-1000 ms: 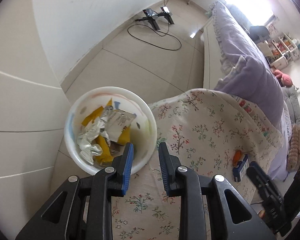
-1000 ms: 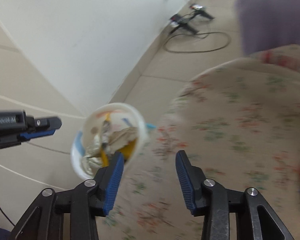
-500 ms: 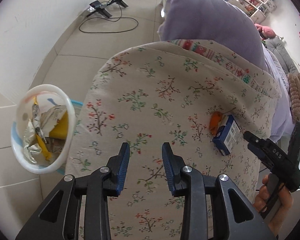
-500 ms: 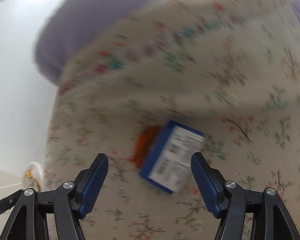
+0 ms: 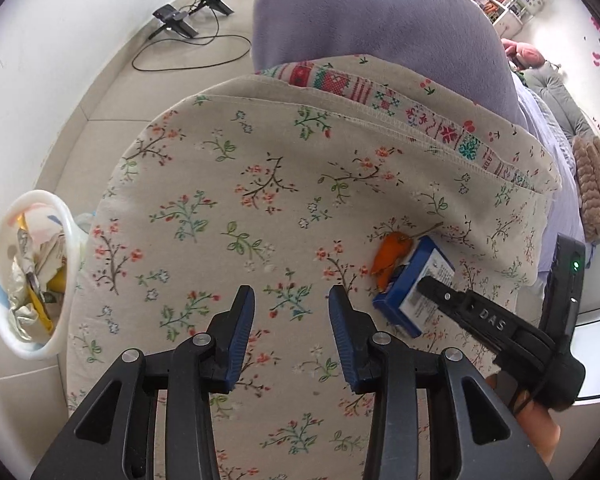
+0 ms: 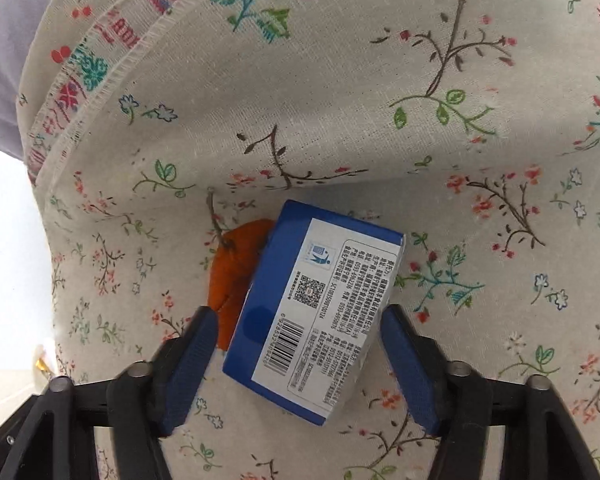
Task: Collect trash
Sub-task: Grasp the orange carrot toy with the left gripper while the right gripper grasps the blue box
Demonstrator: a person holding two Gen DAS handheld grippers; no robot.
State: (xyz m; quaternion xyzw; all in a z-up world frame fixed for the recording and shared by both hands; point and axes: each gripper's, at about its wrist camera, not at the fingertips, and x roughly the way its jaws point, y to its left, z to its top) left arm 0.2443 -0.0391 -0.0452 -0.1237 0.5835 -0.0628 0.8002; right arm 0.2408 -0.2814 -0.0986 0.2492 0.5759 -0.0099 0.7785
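Bin (image 5: 24,280) at left edge already holds wrappers; right gripper (image 6: 296,356) fingers closing around blue box (image 6: 316,312), not yet gripping; left gripper (image 5: 292,312) opening, empty; orange scrap (image 6: 236,272) remains.

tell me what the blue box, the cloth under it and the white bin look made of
Blue box: likely thin printed cardboard, slightly glossy, with sharp folded edges and a barcode label.
Cloth: woven fabric, matte, with visible weave and a stitched hem.
White bin: probably plastic, with a smooth, shiny, thin rim.
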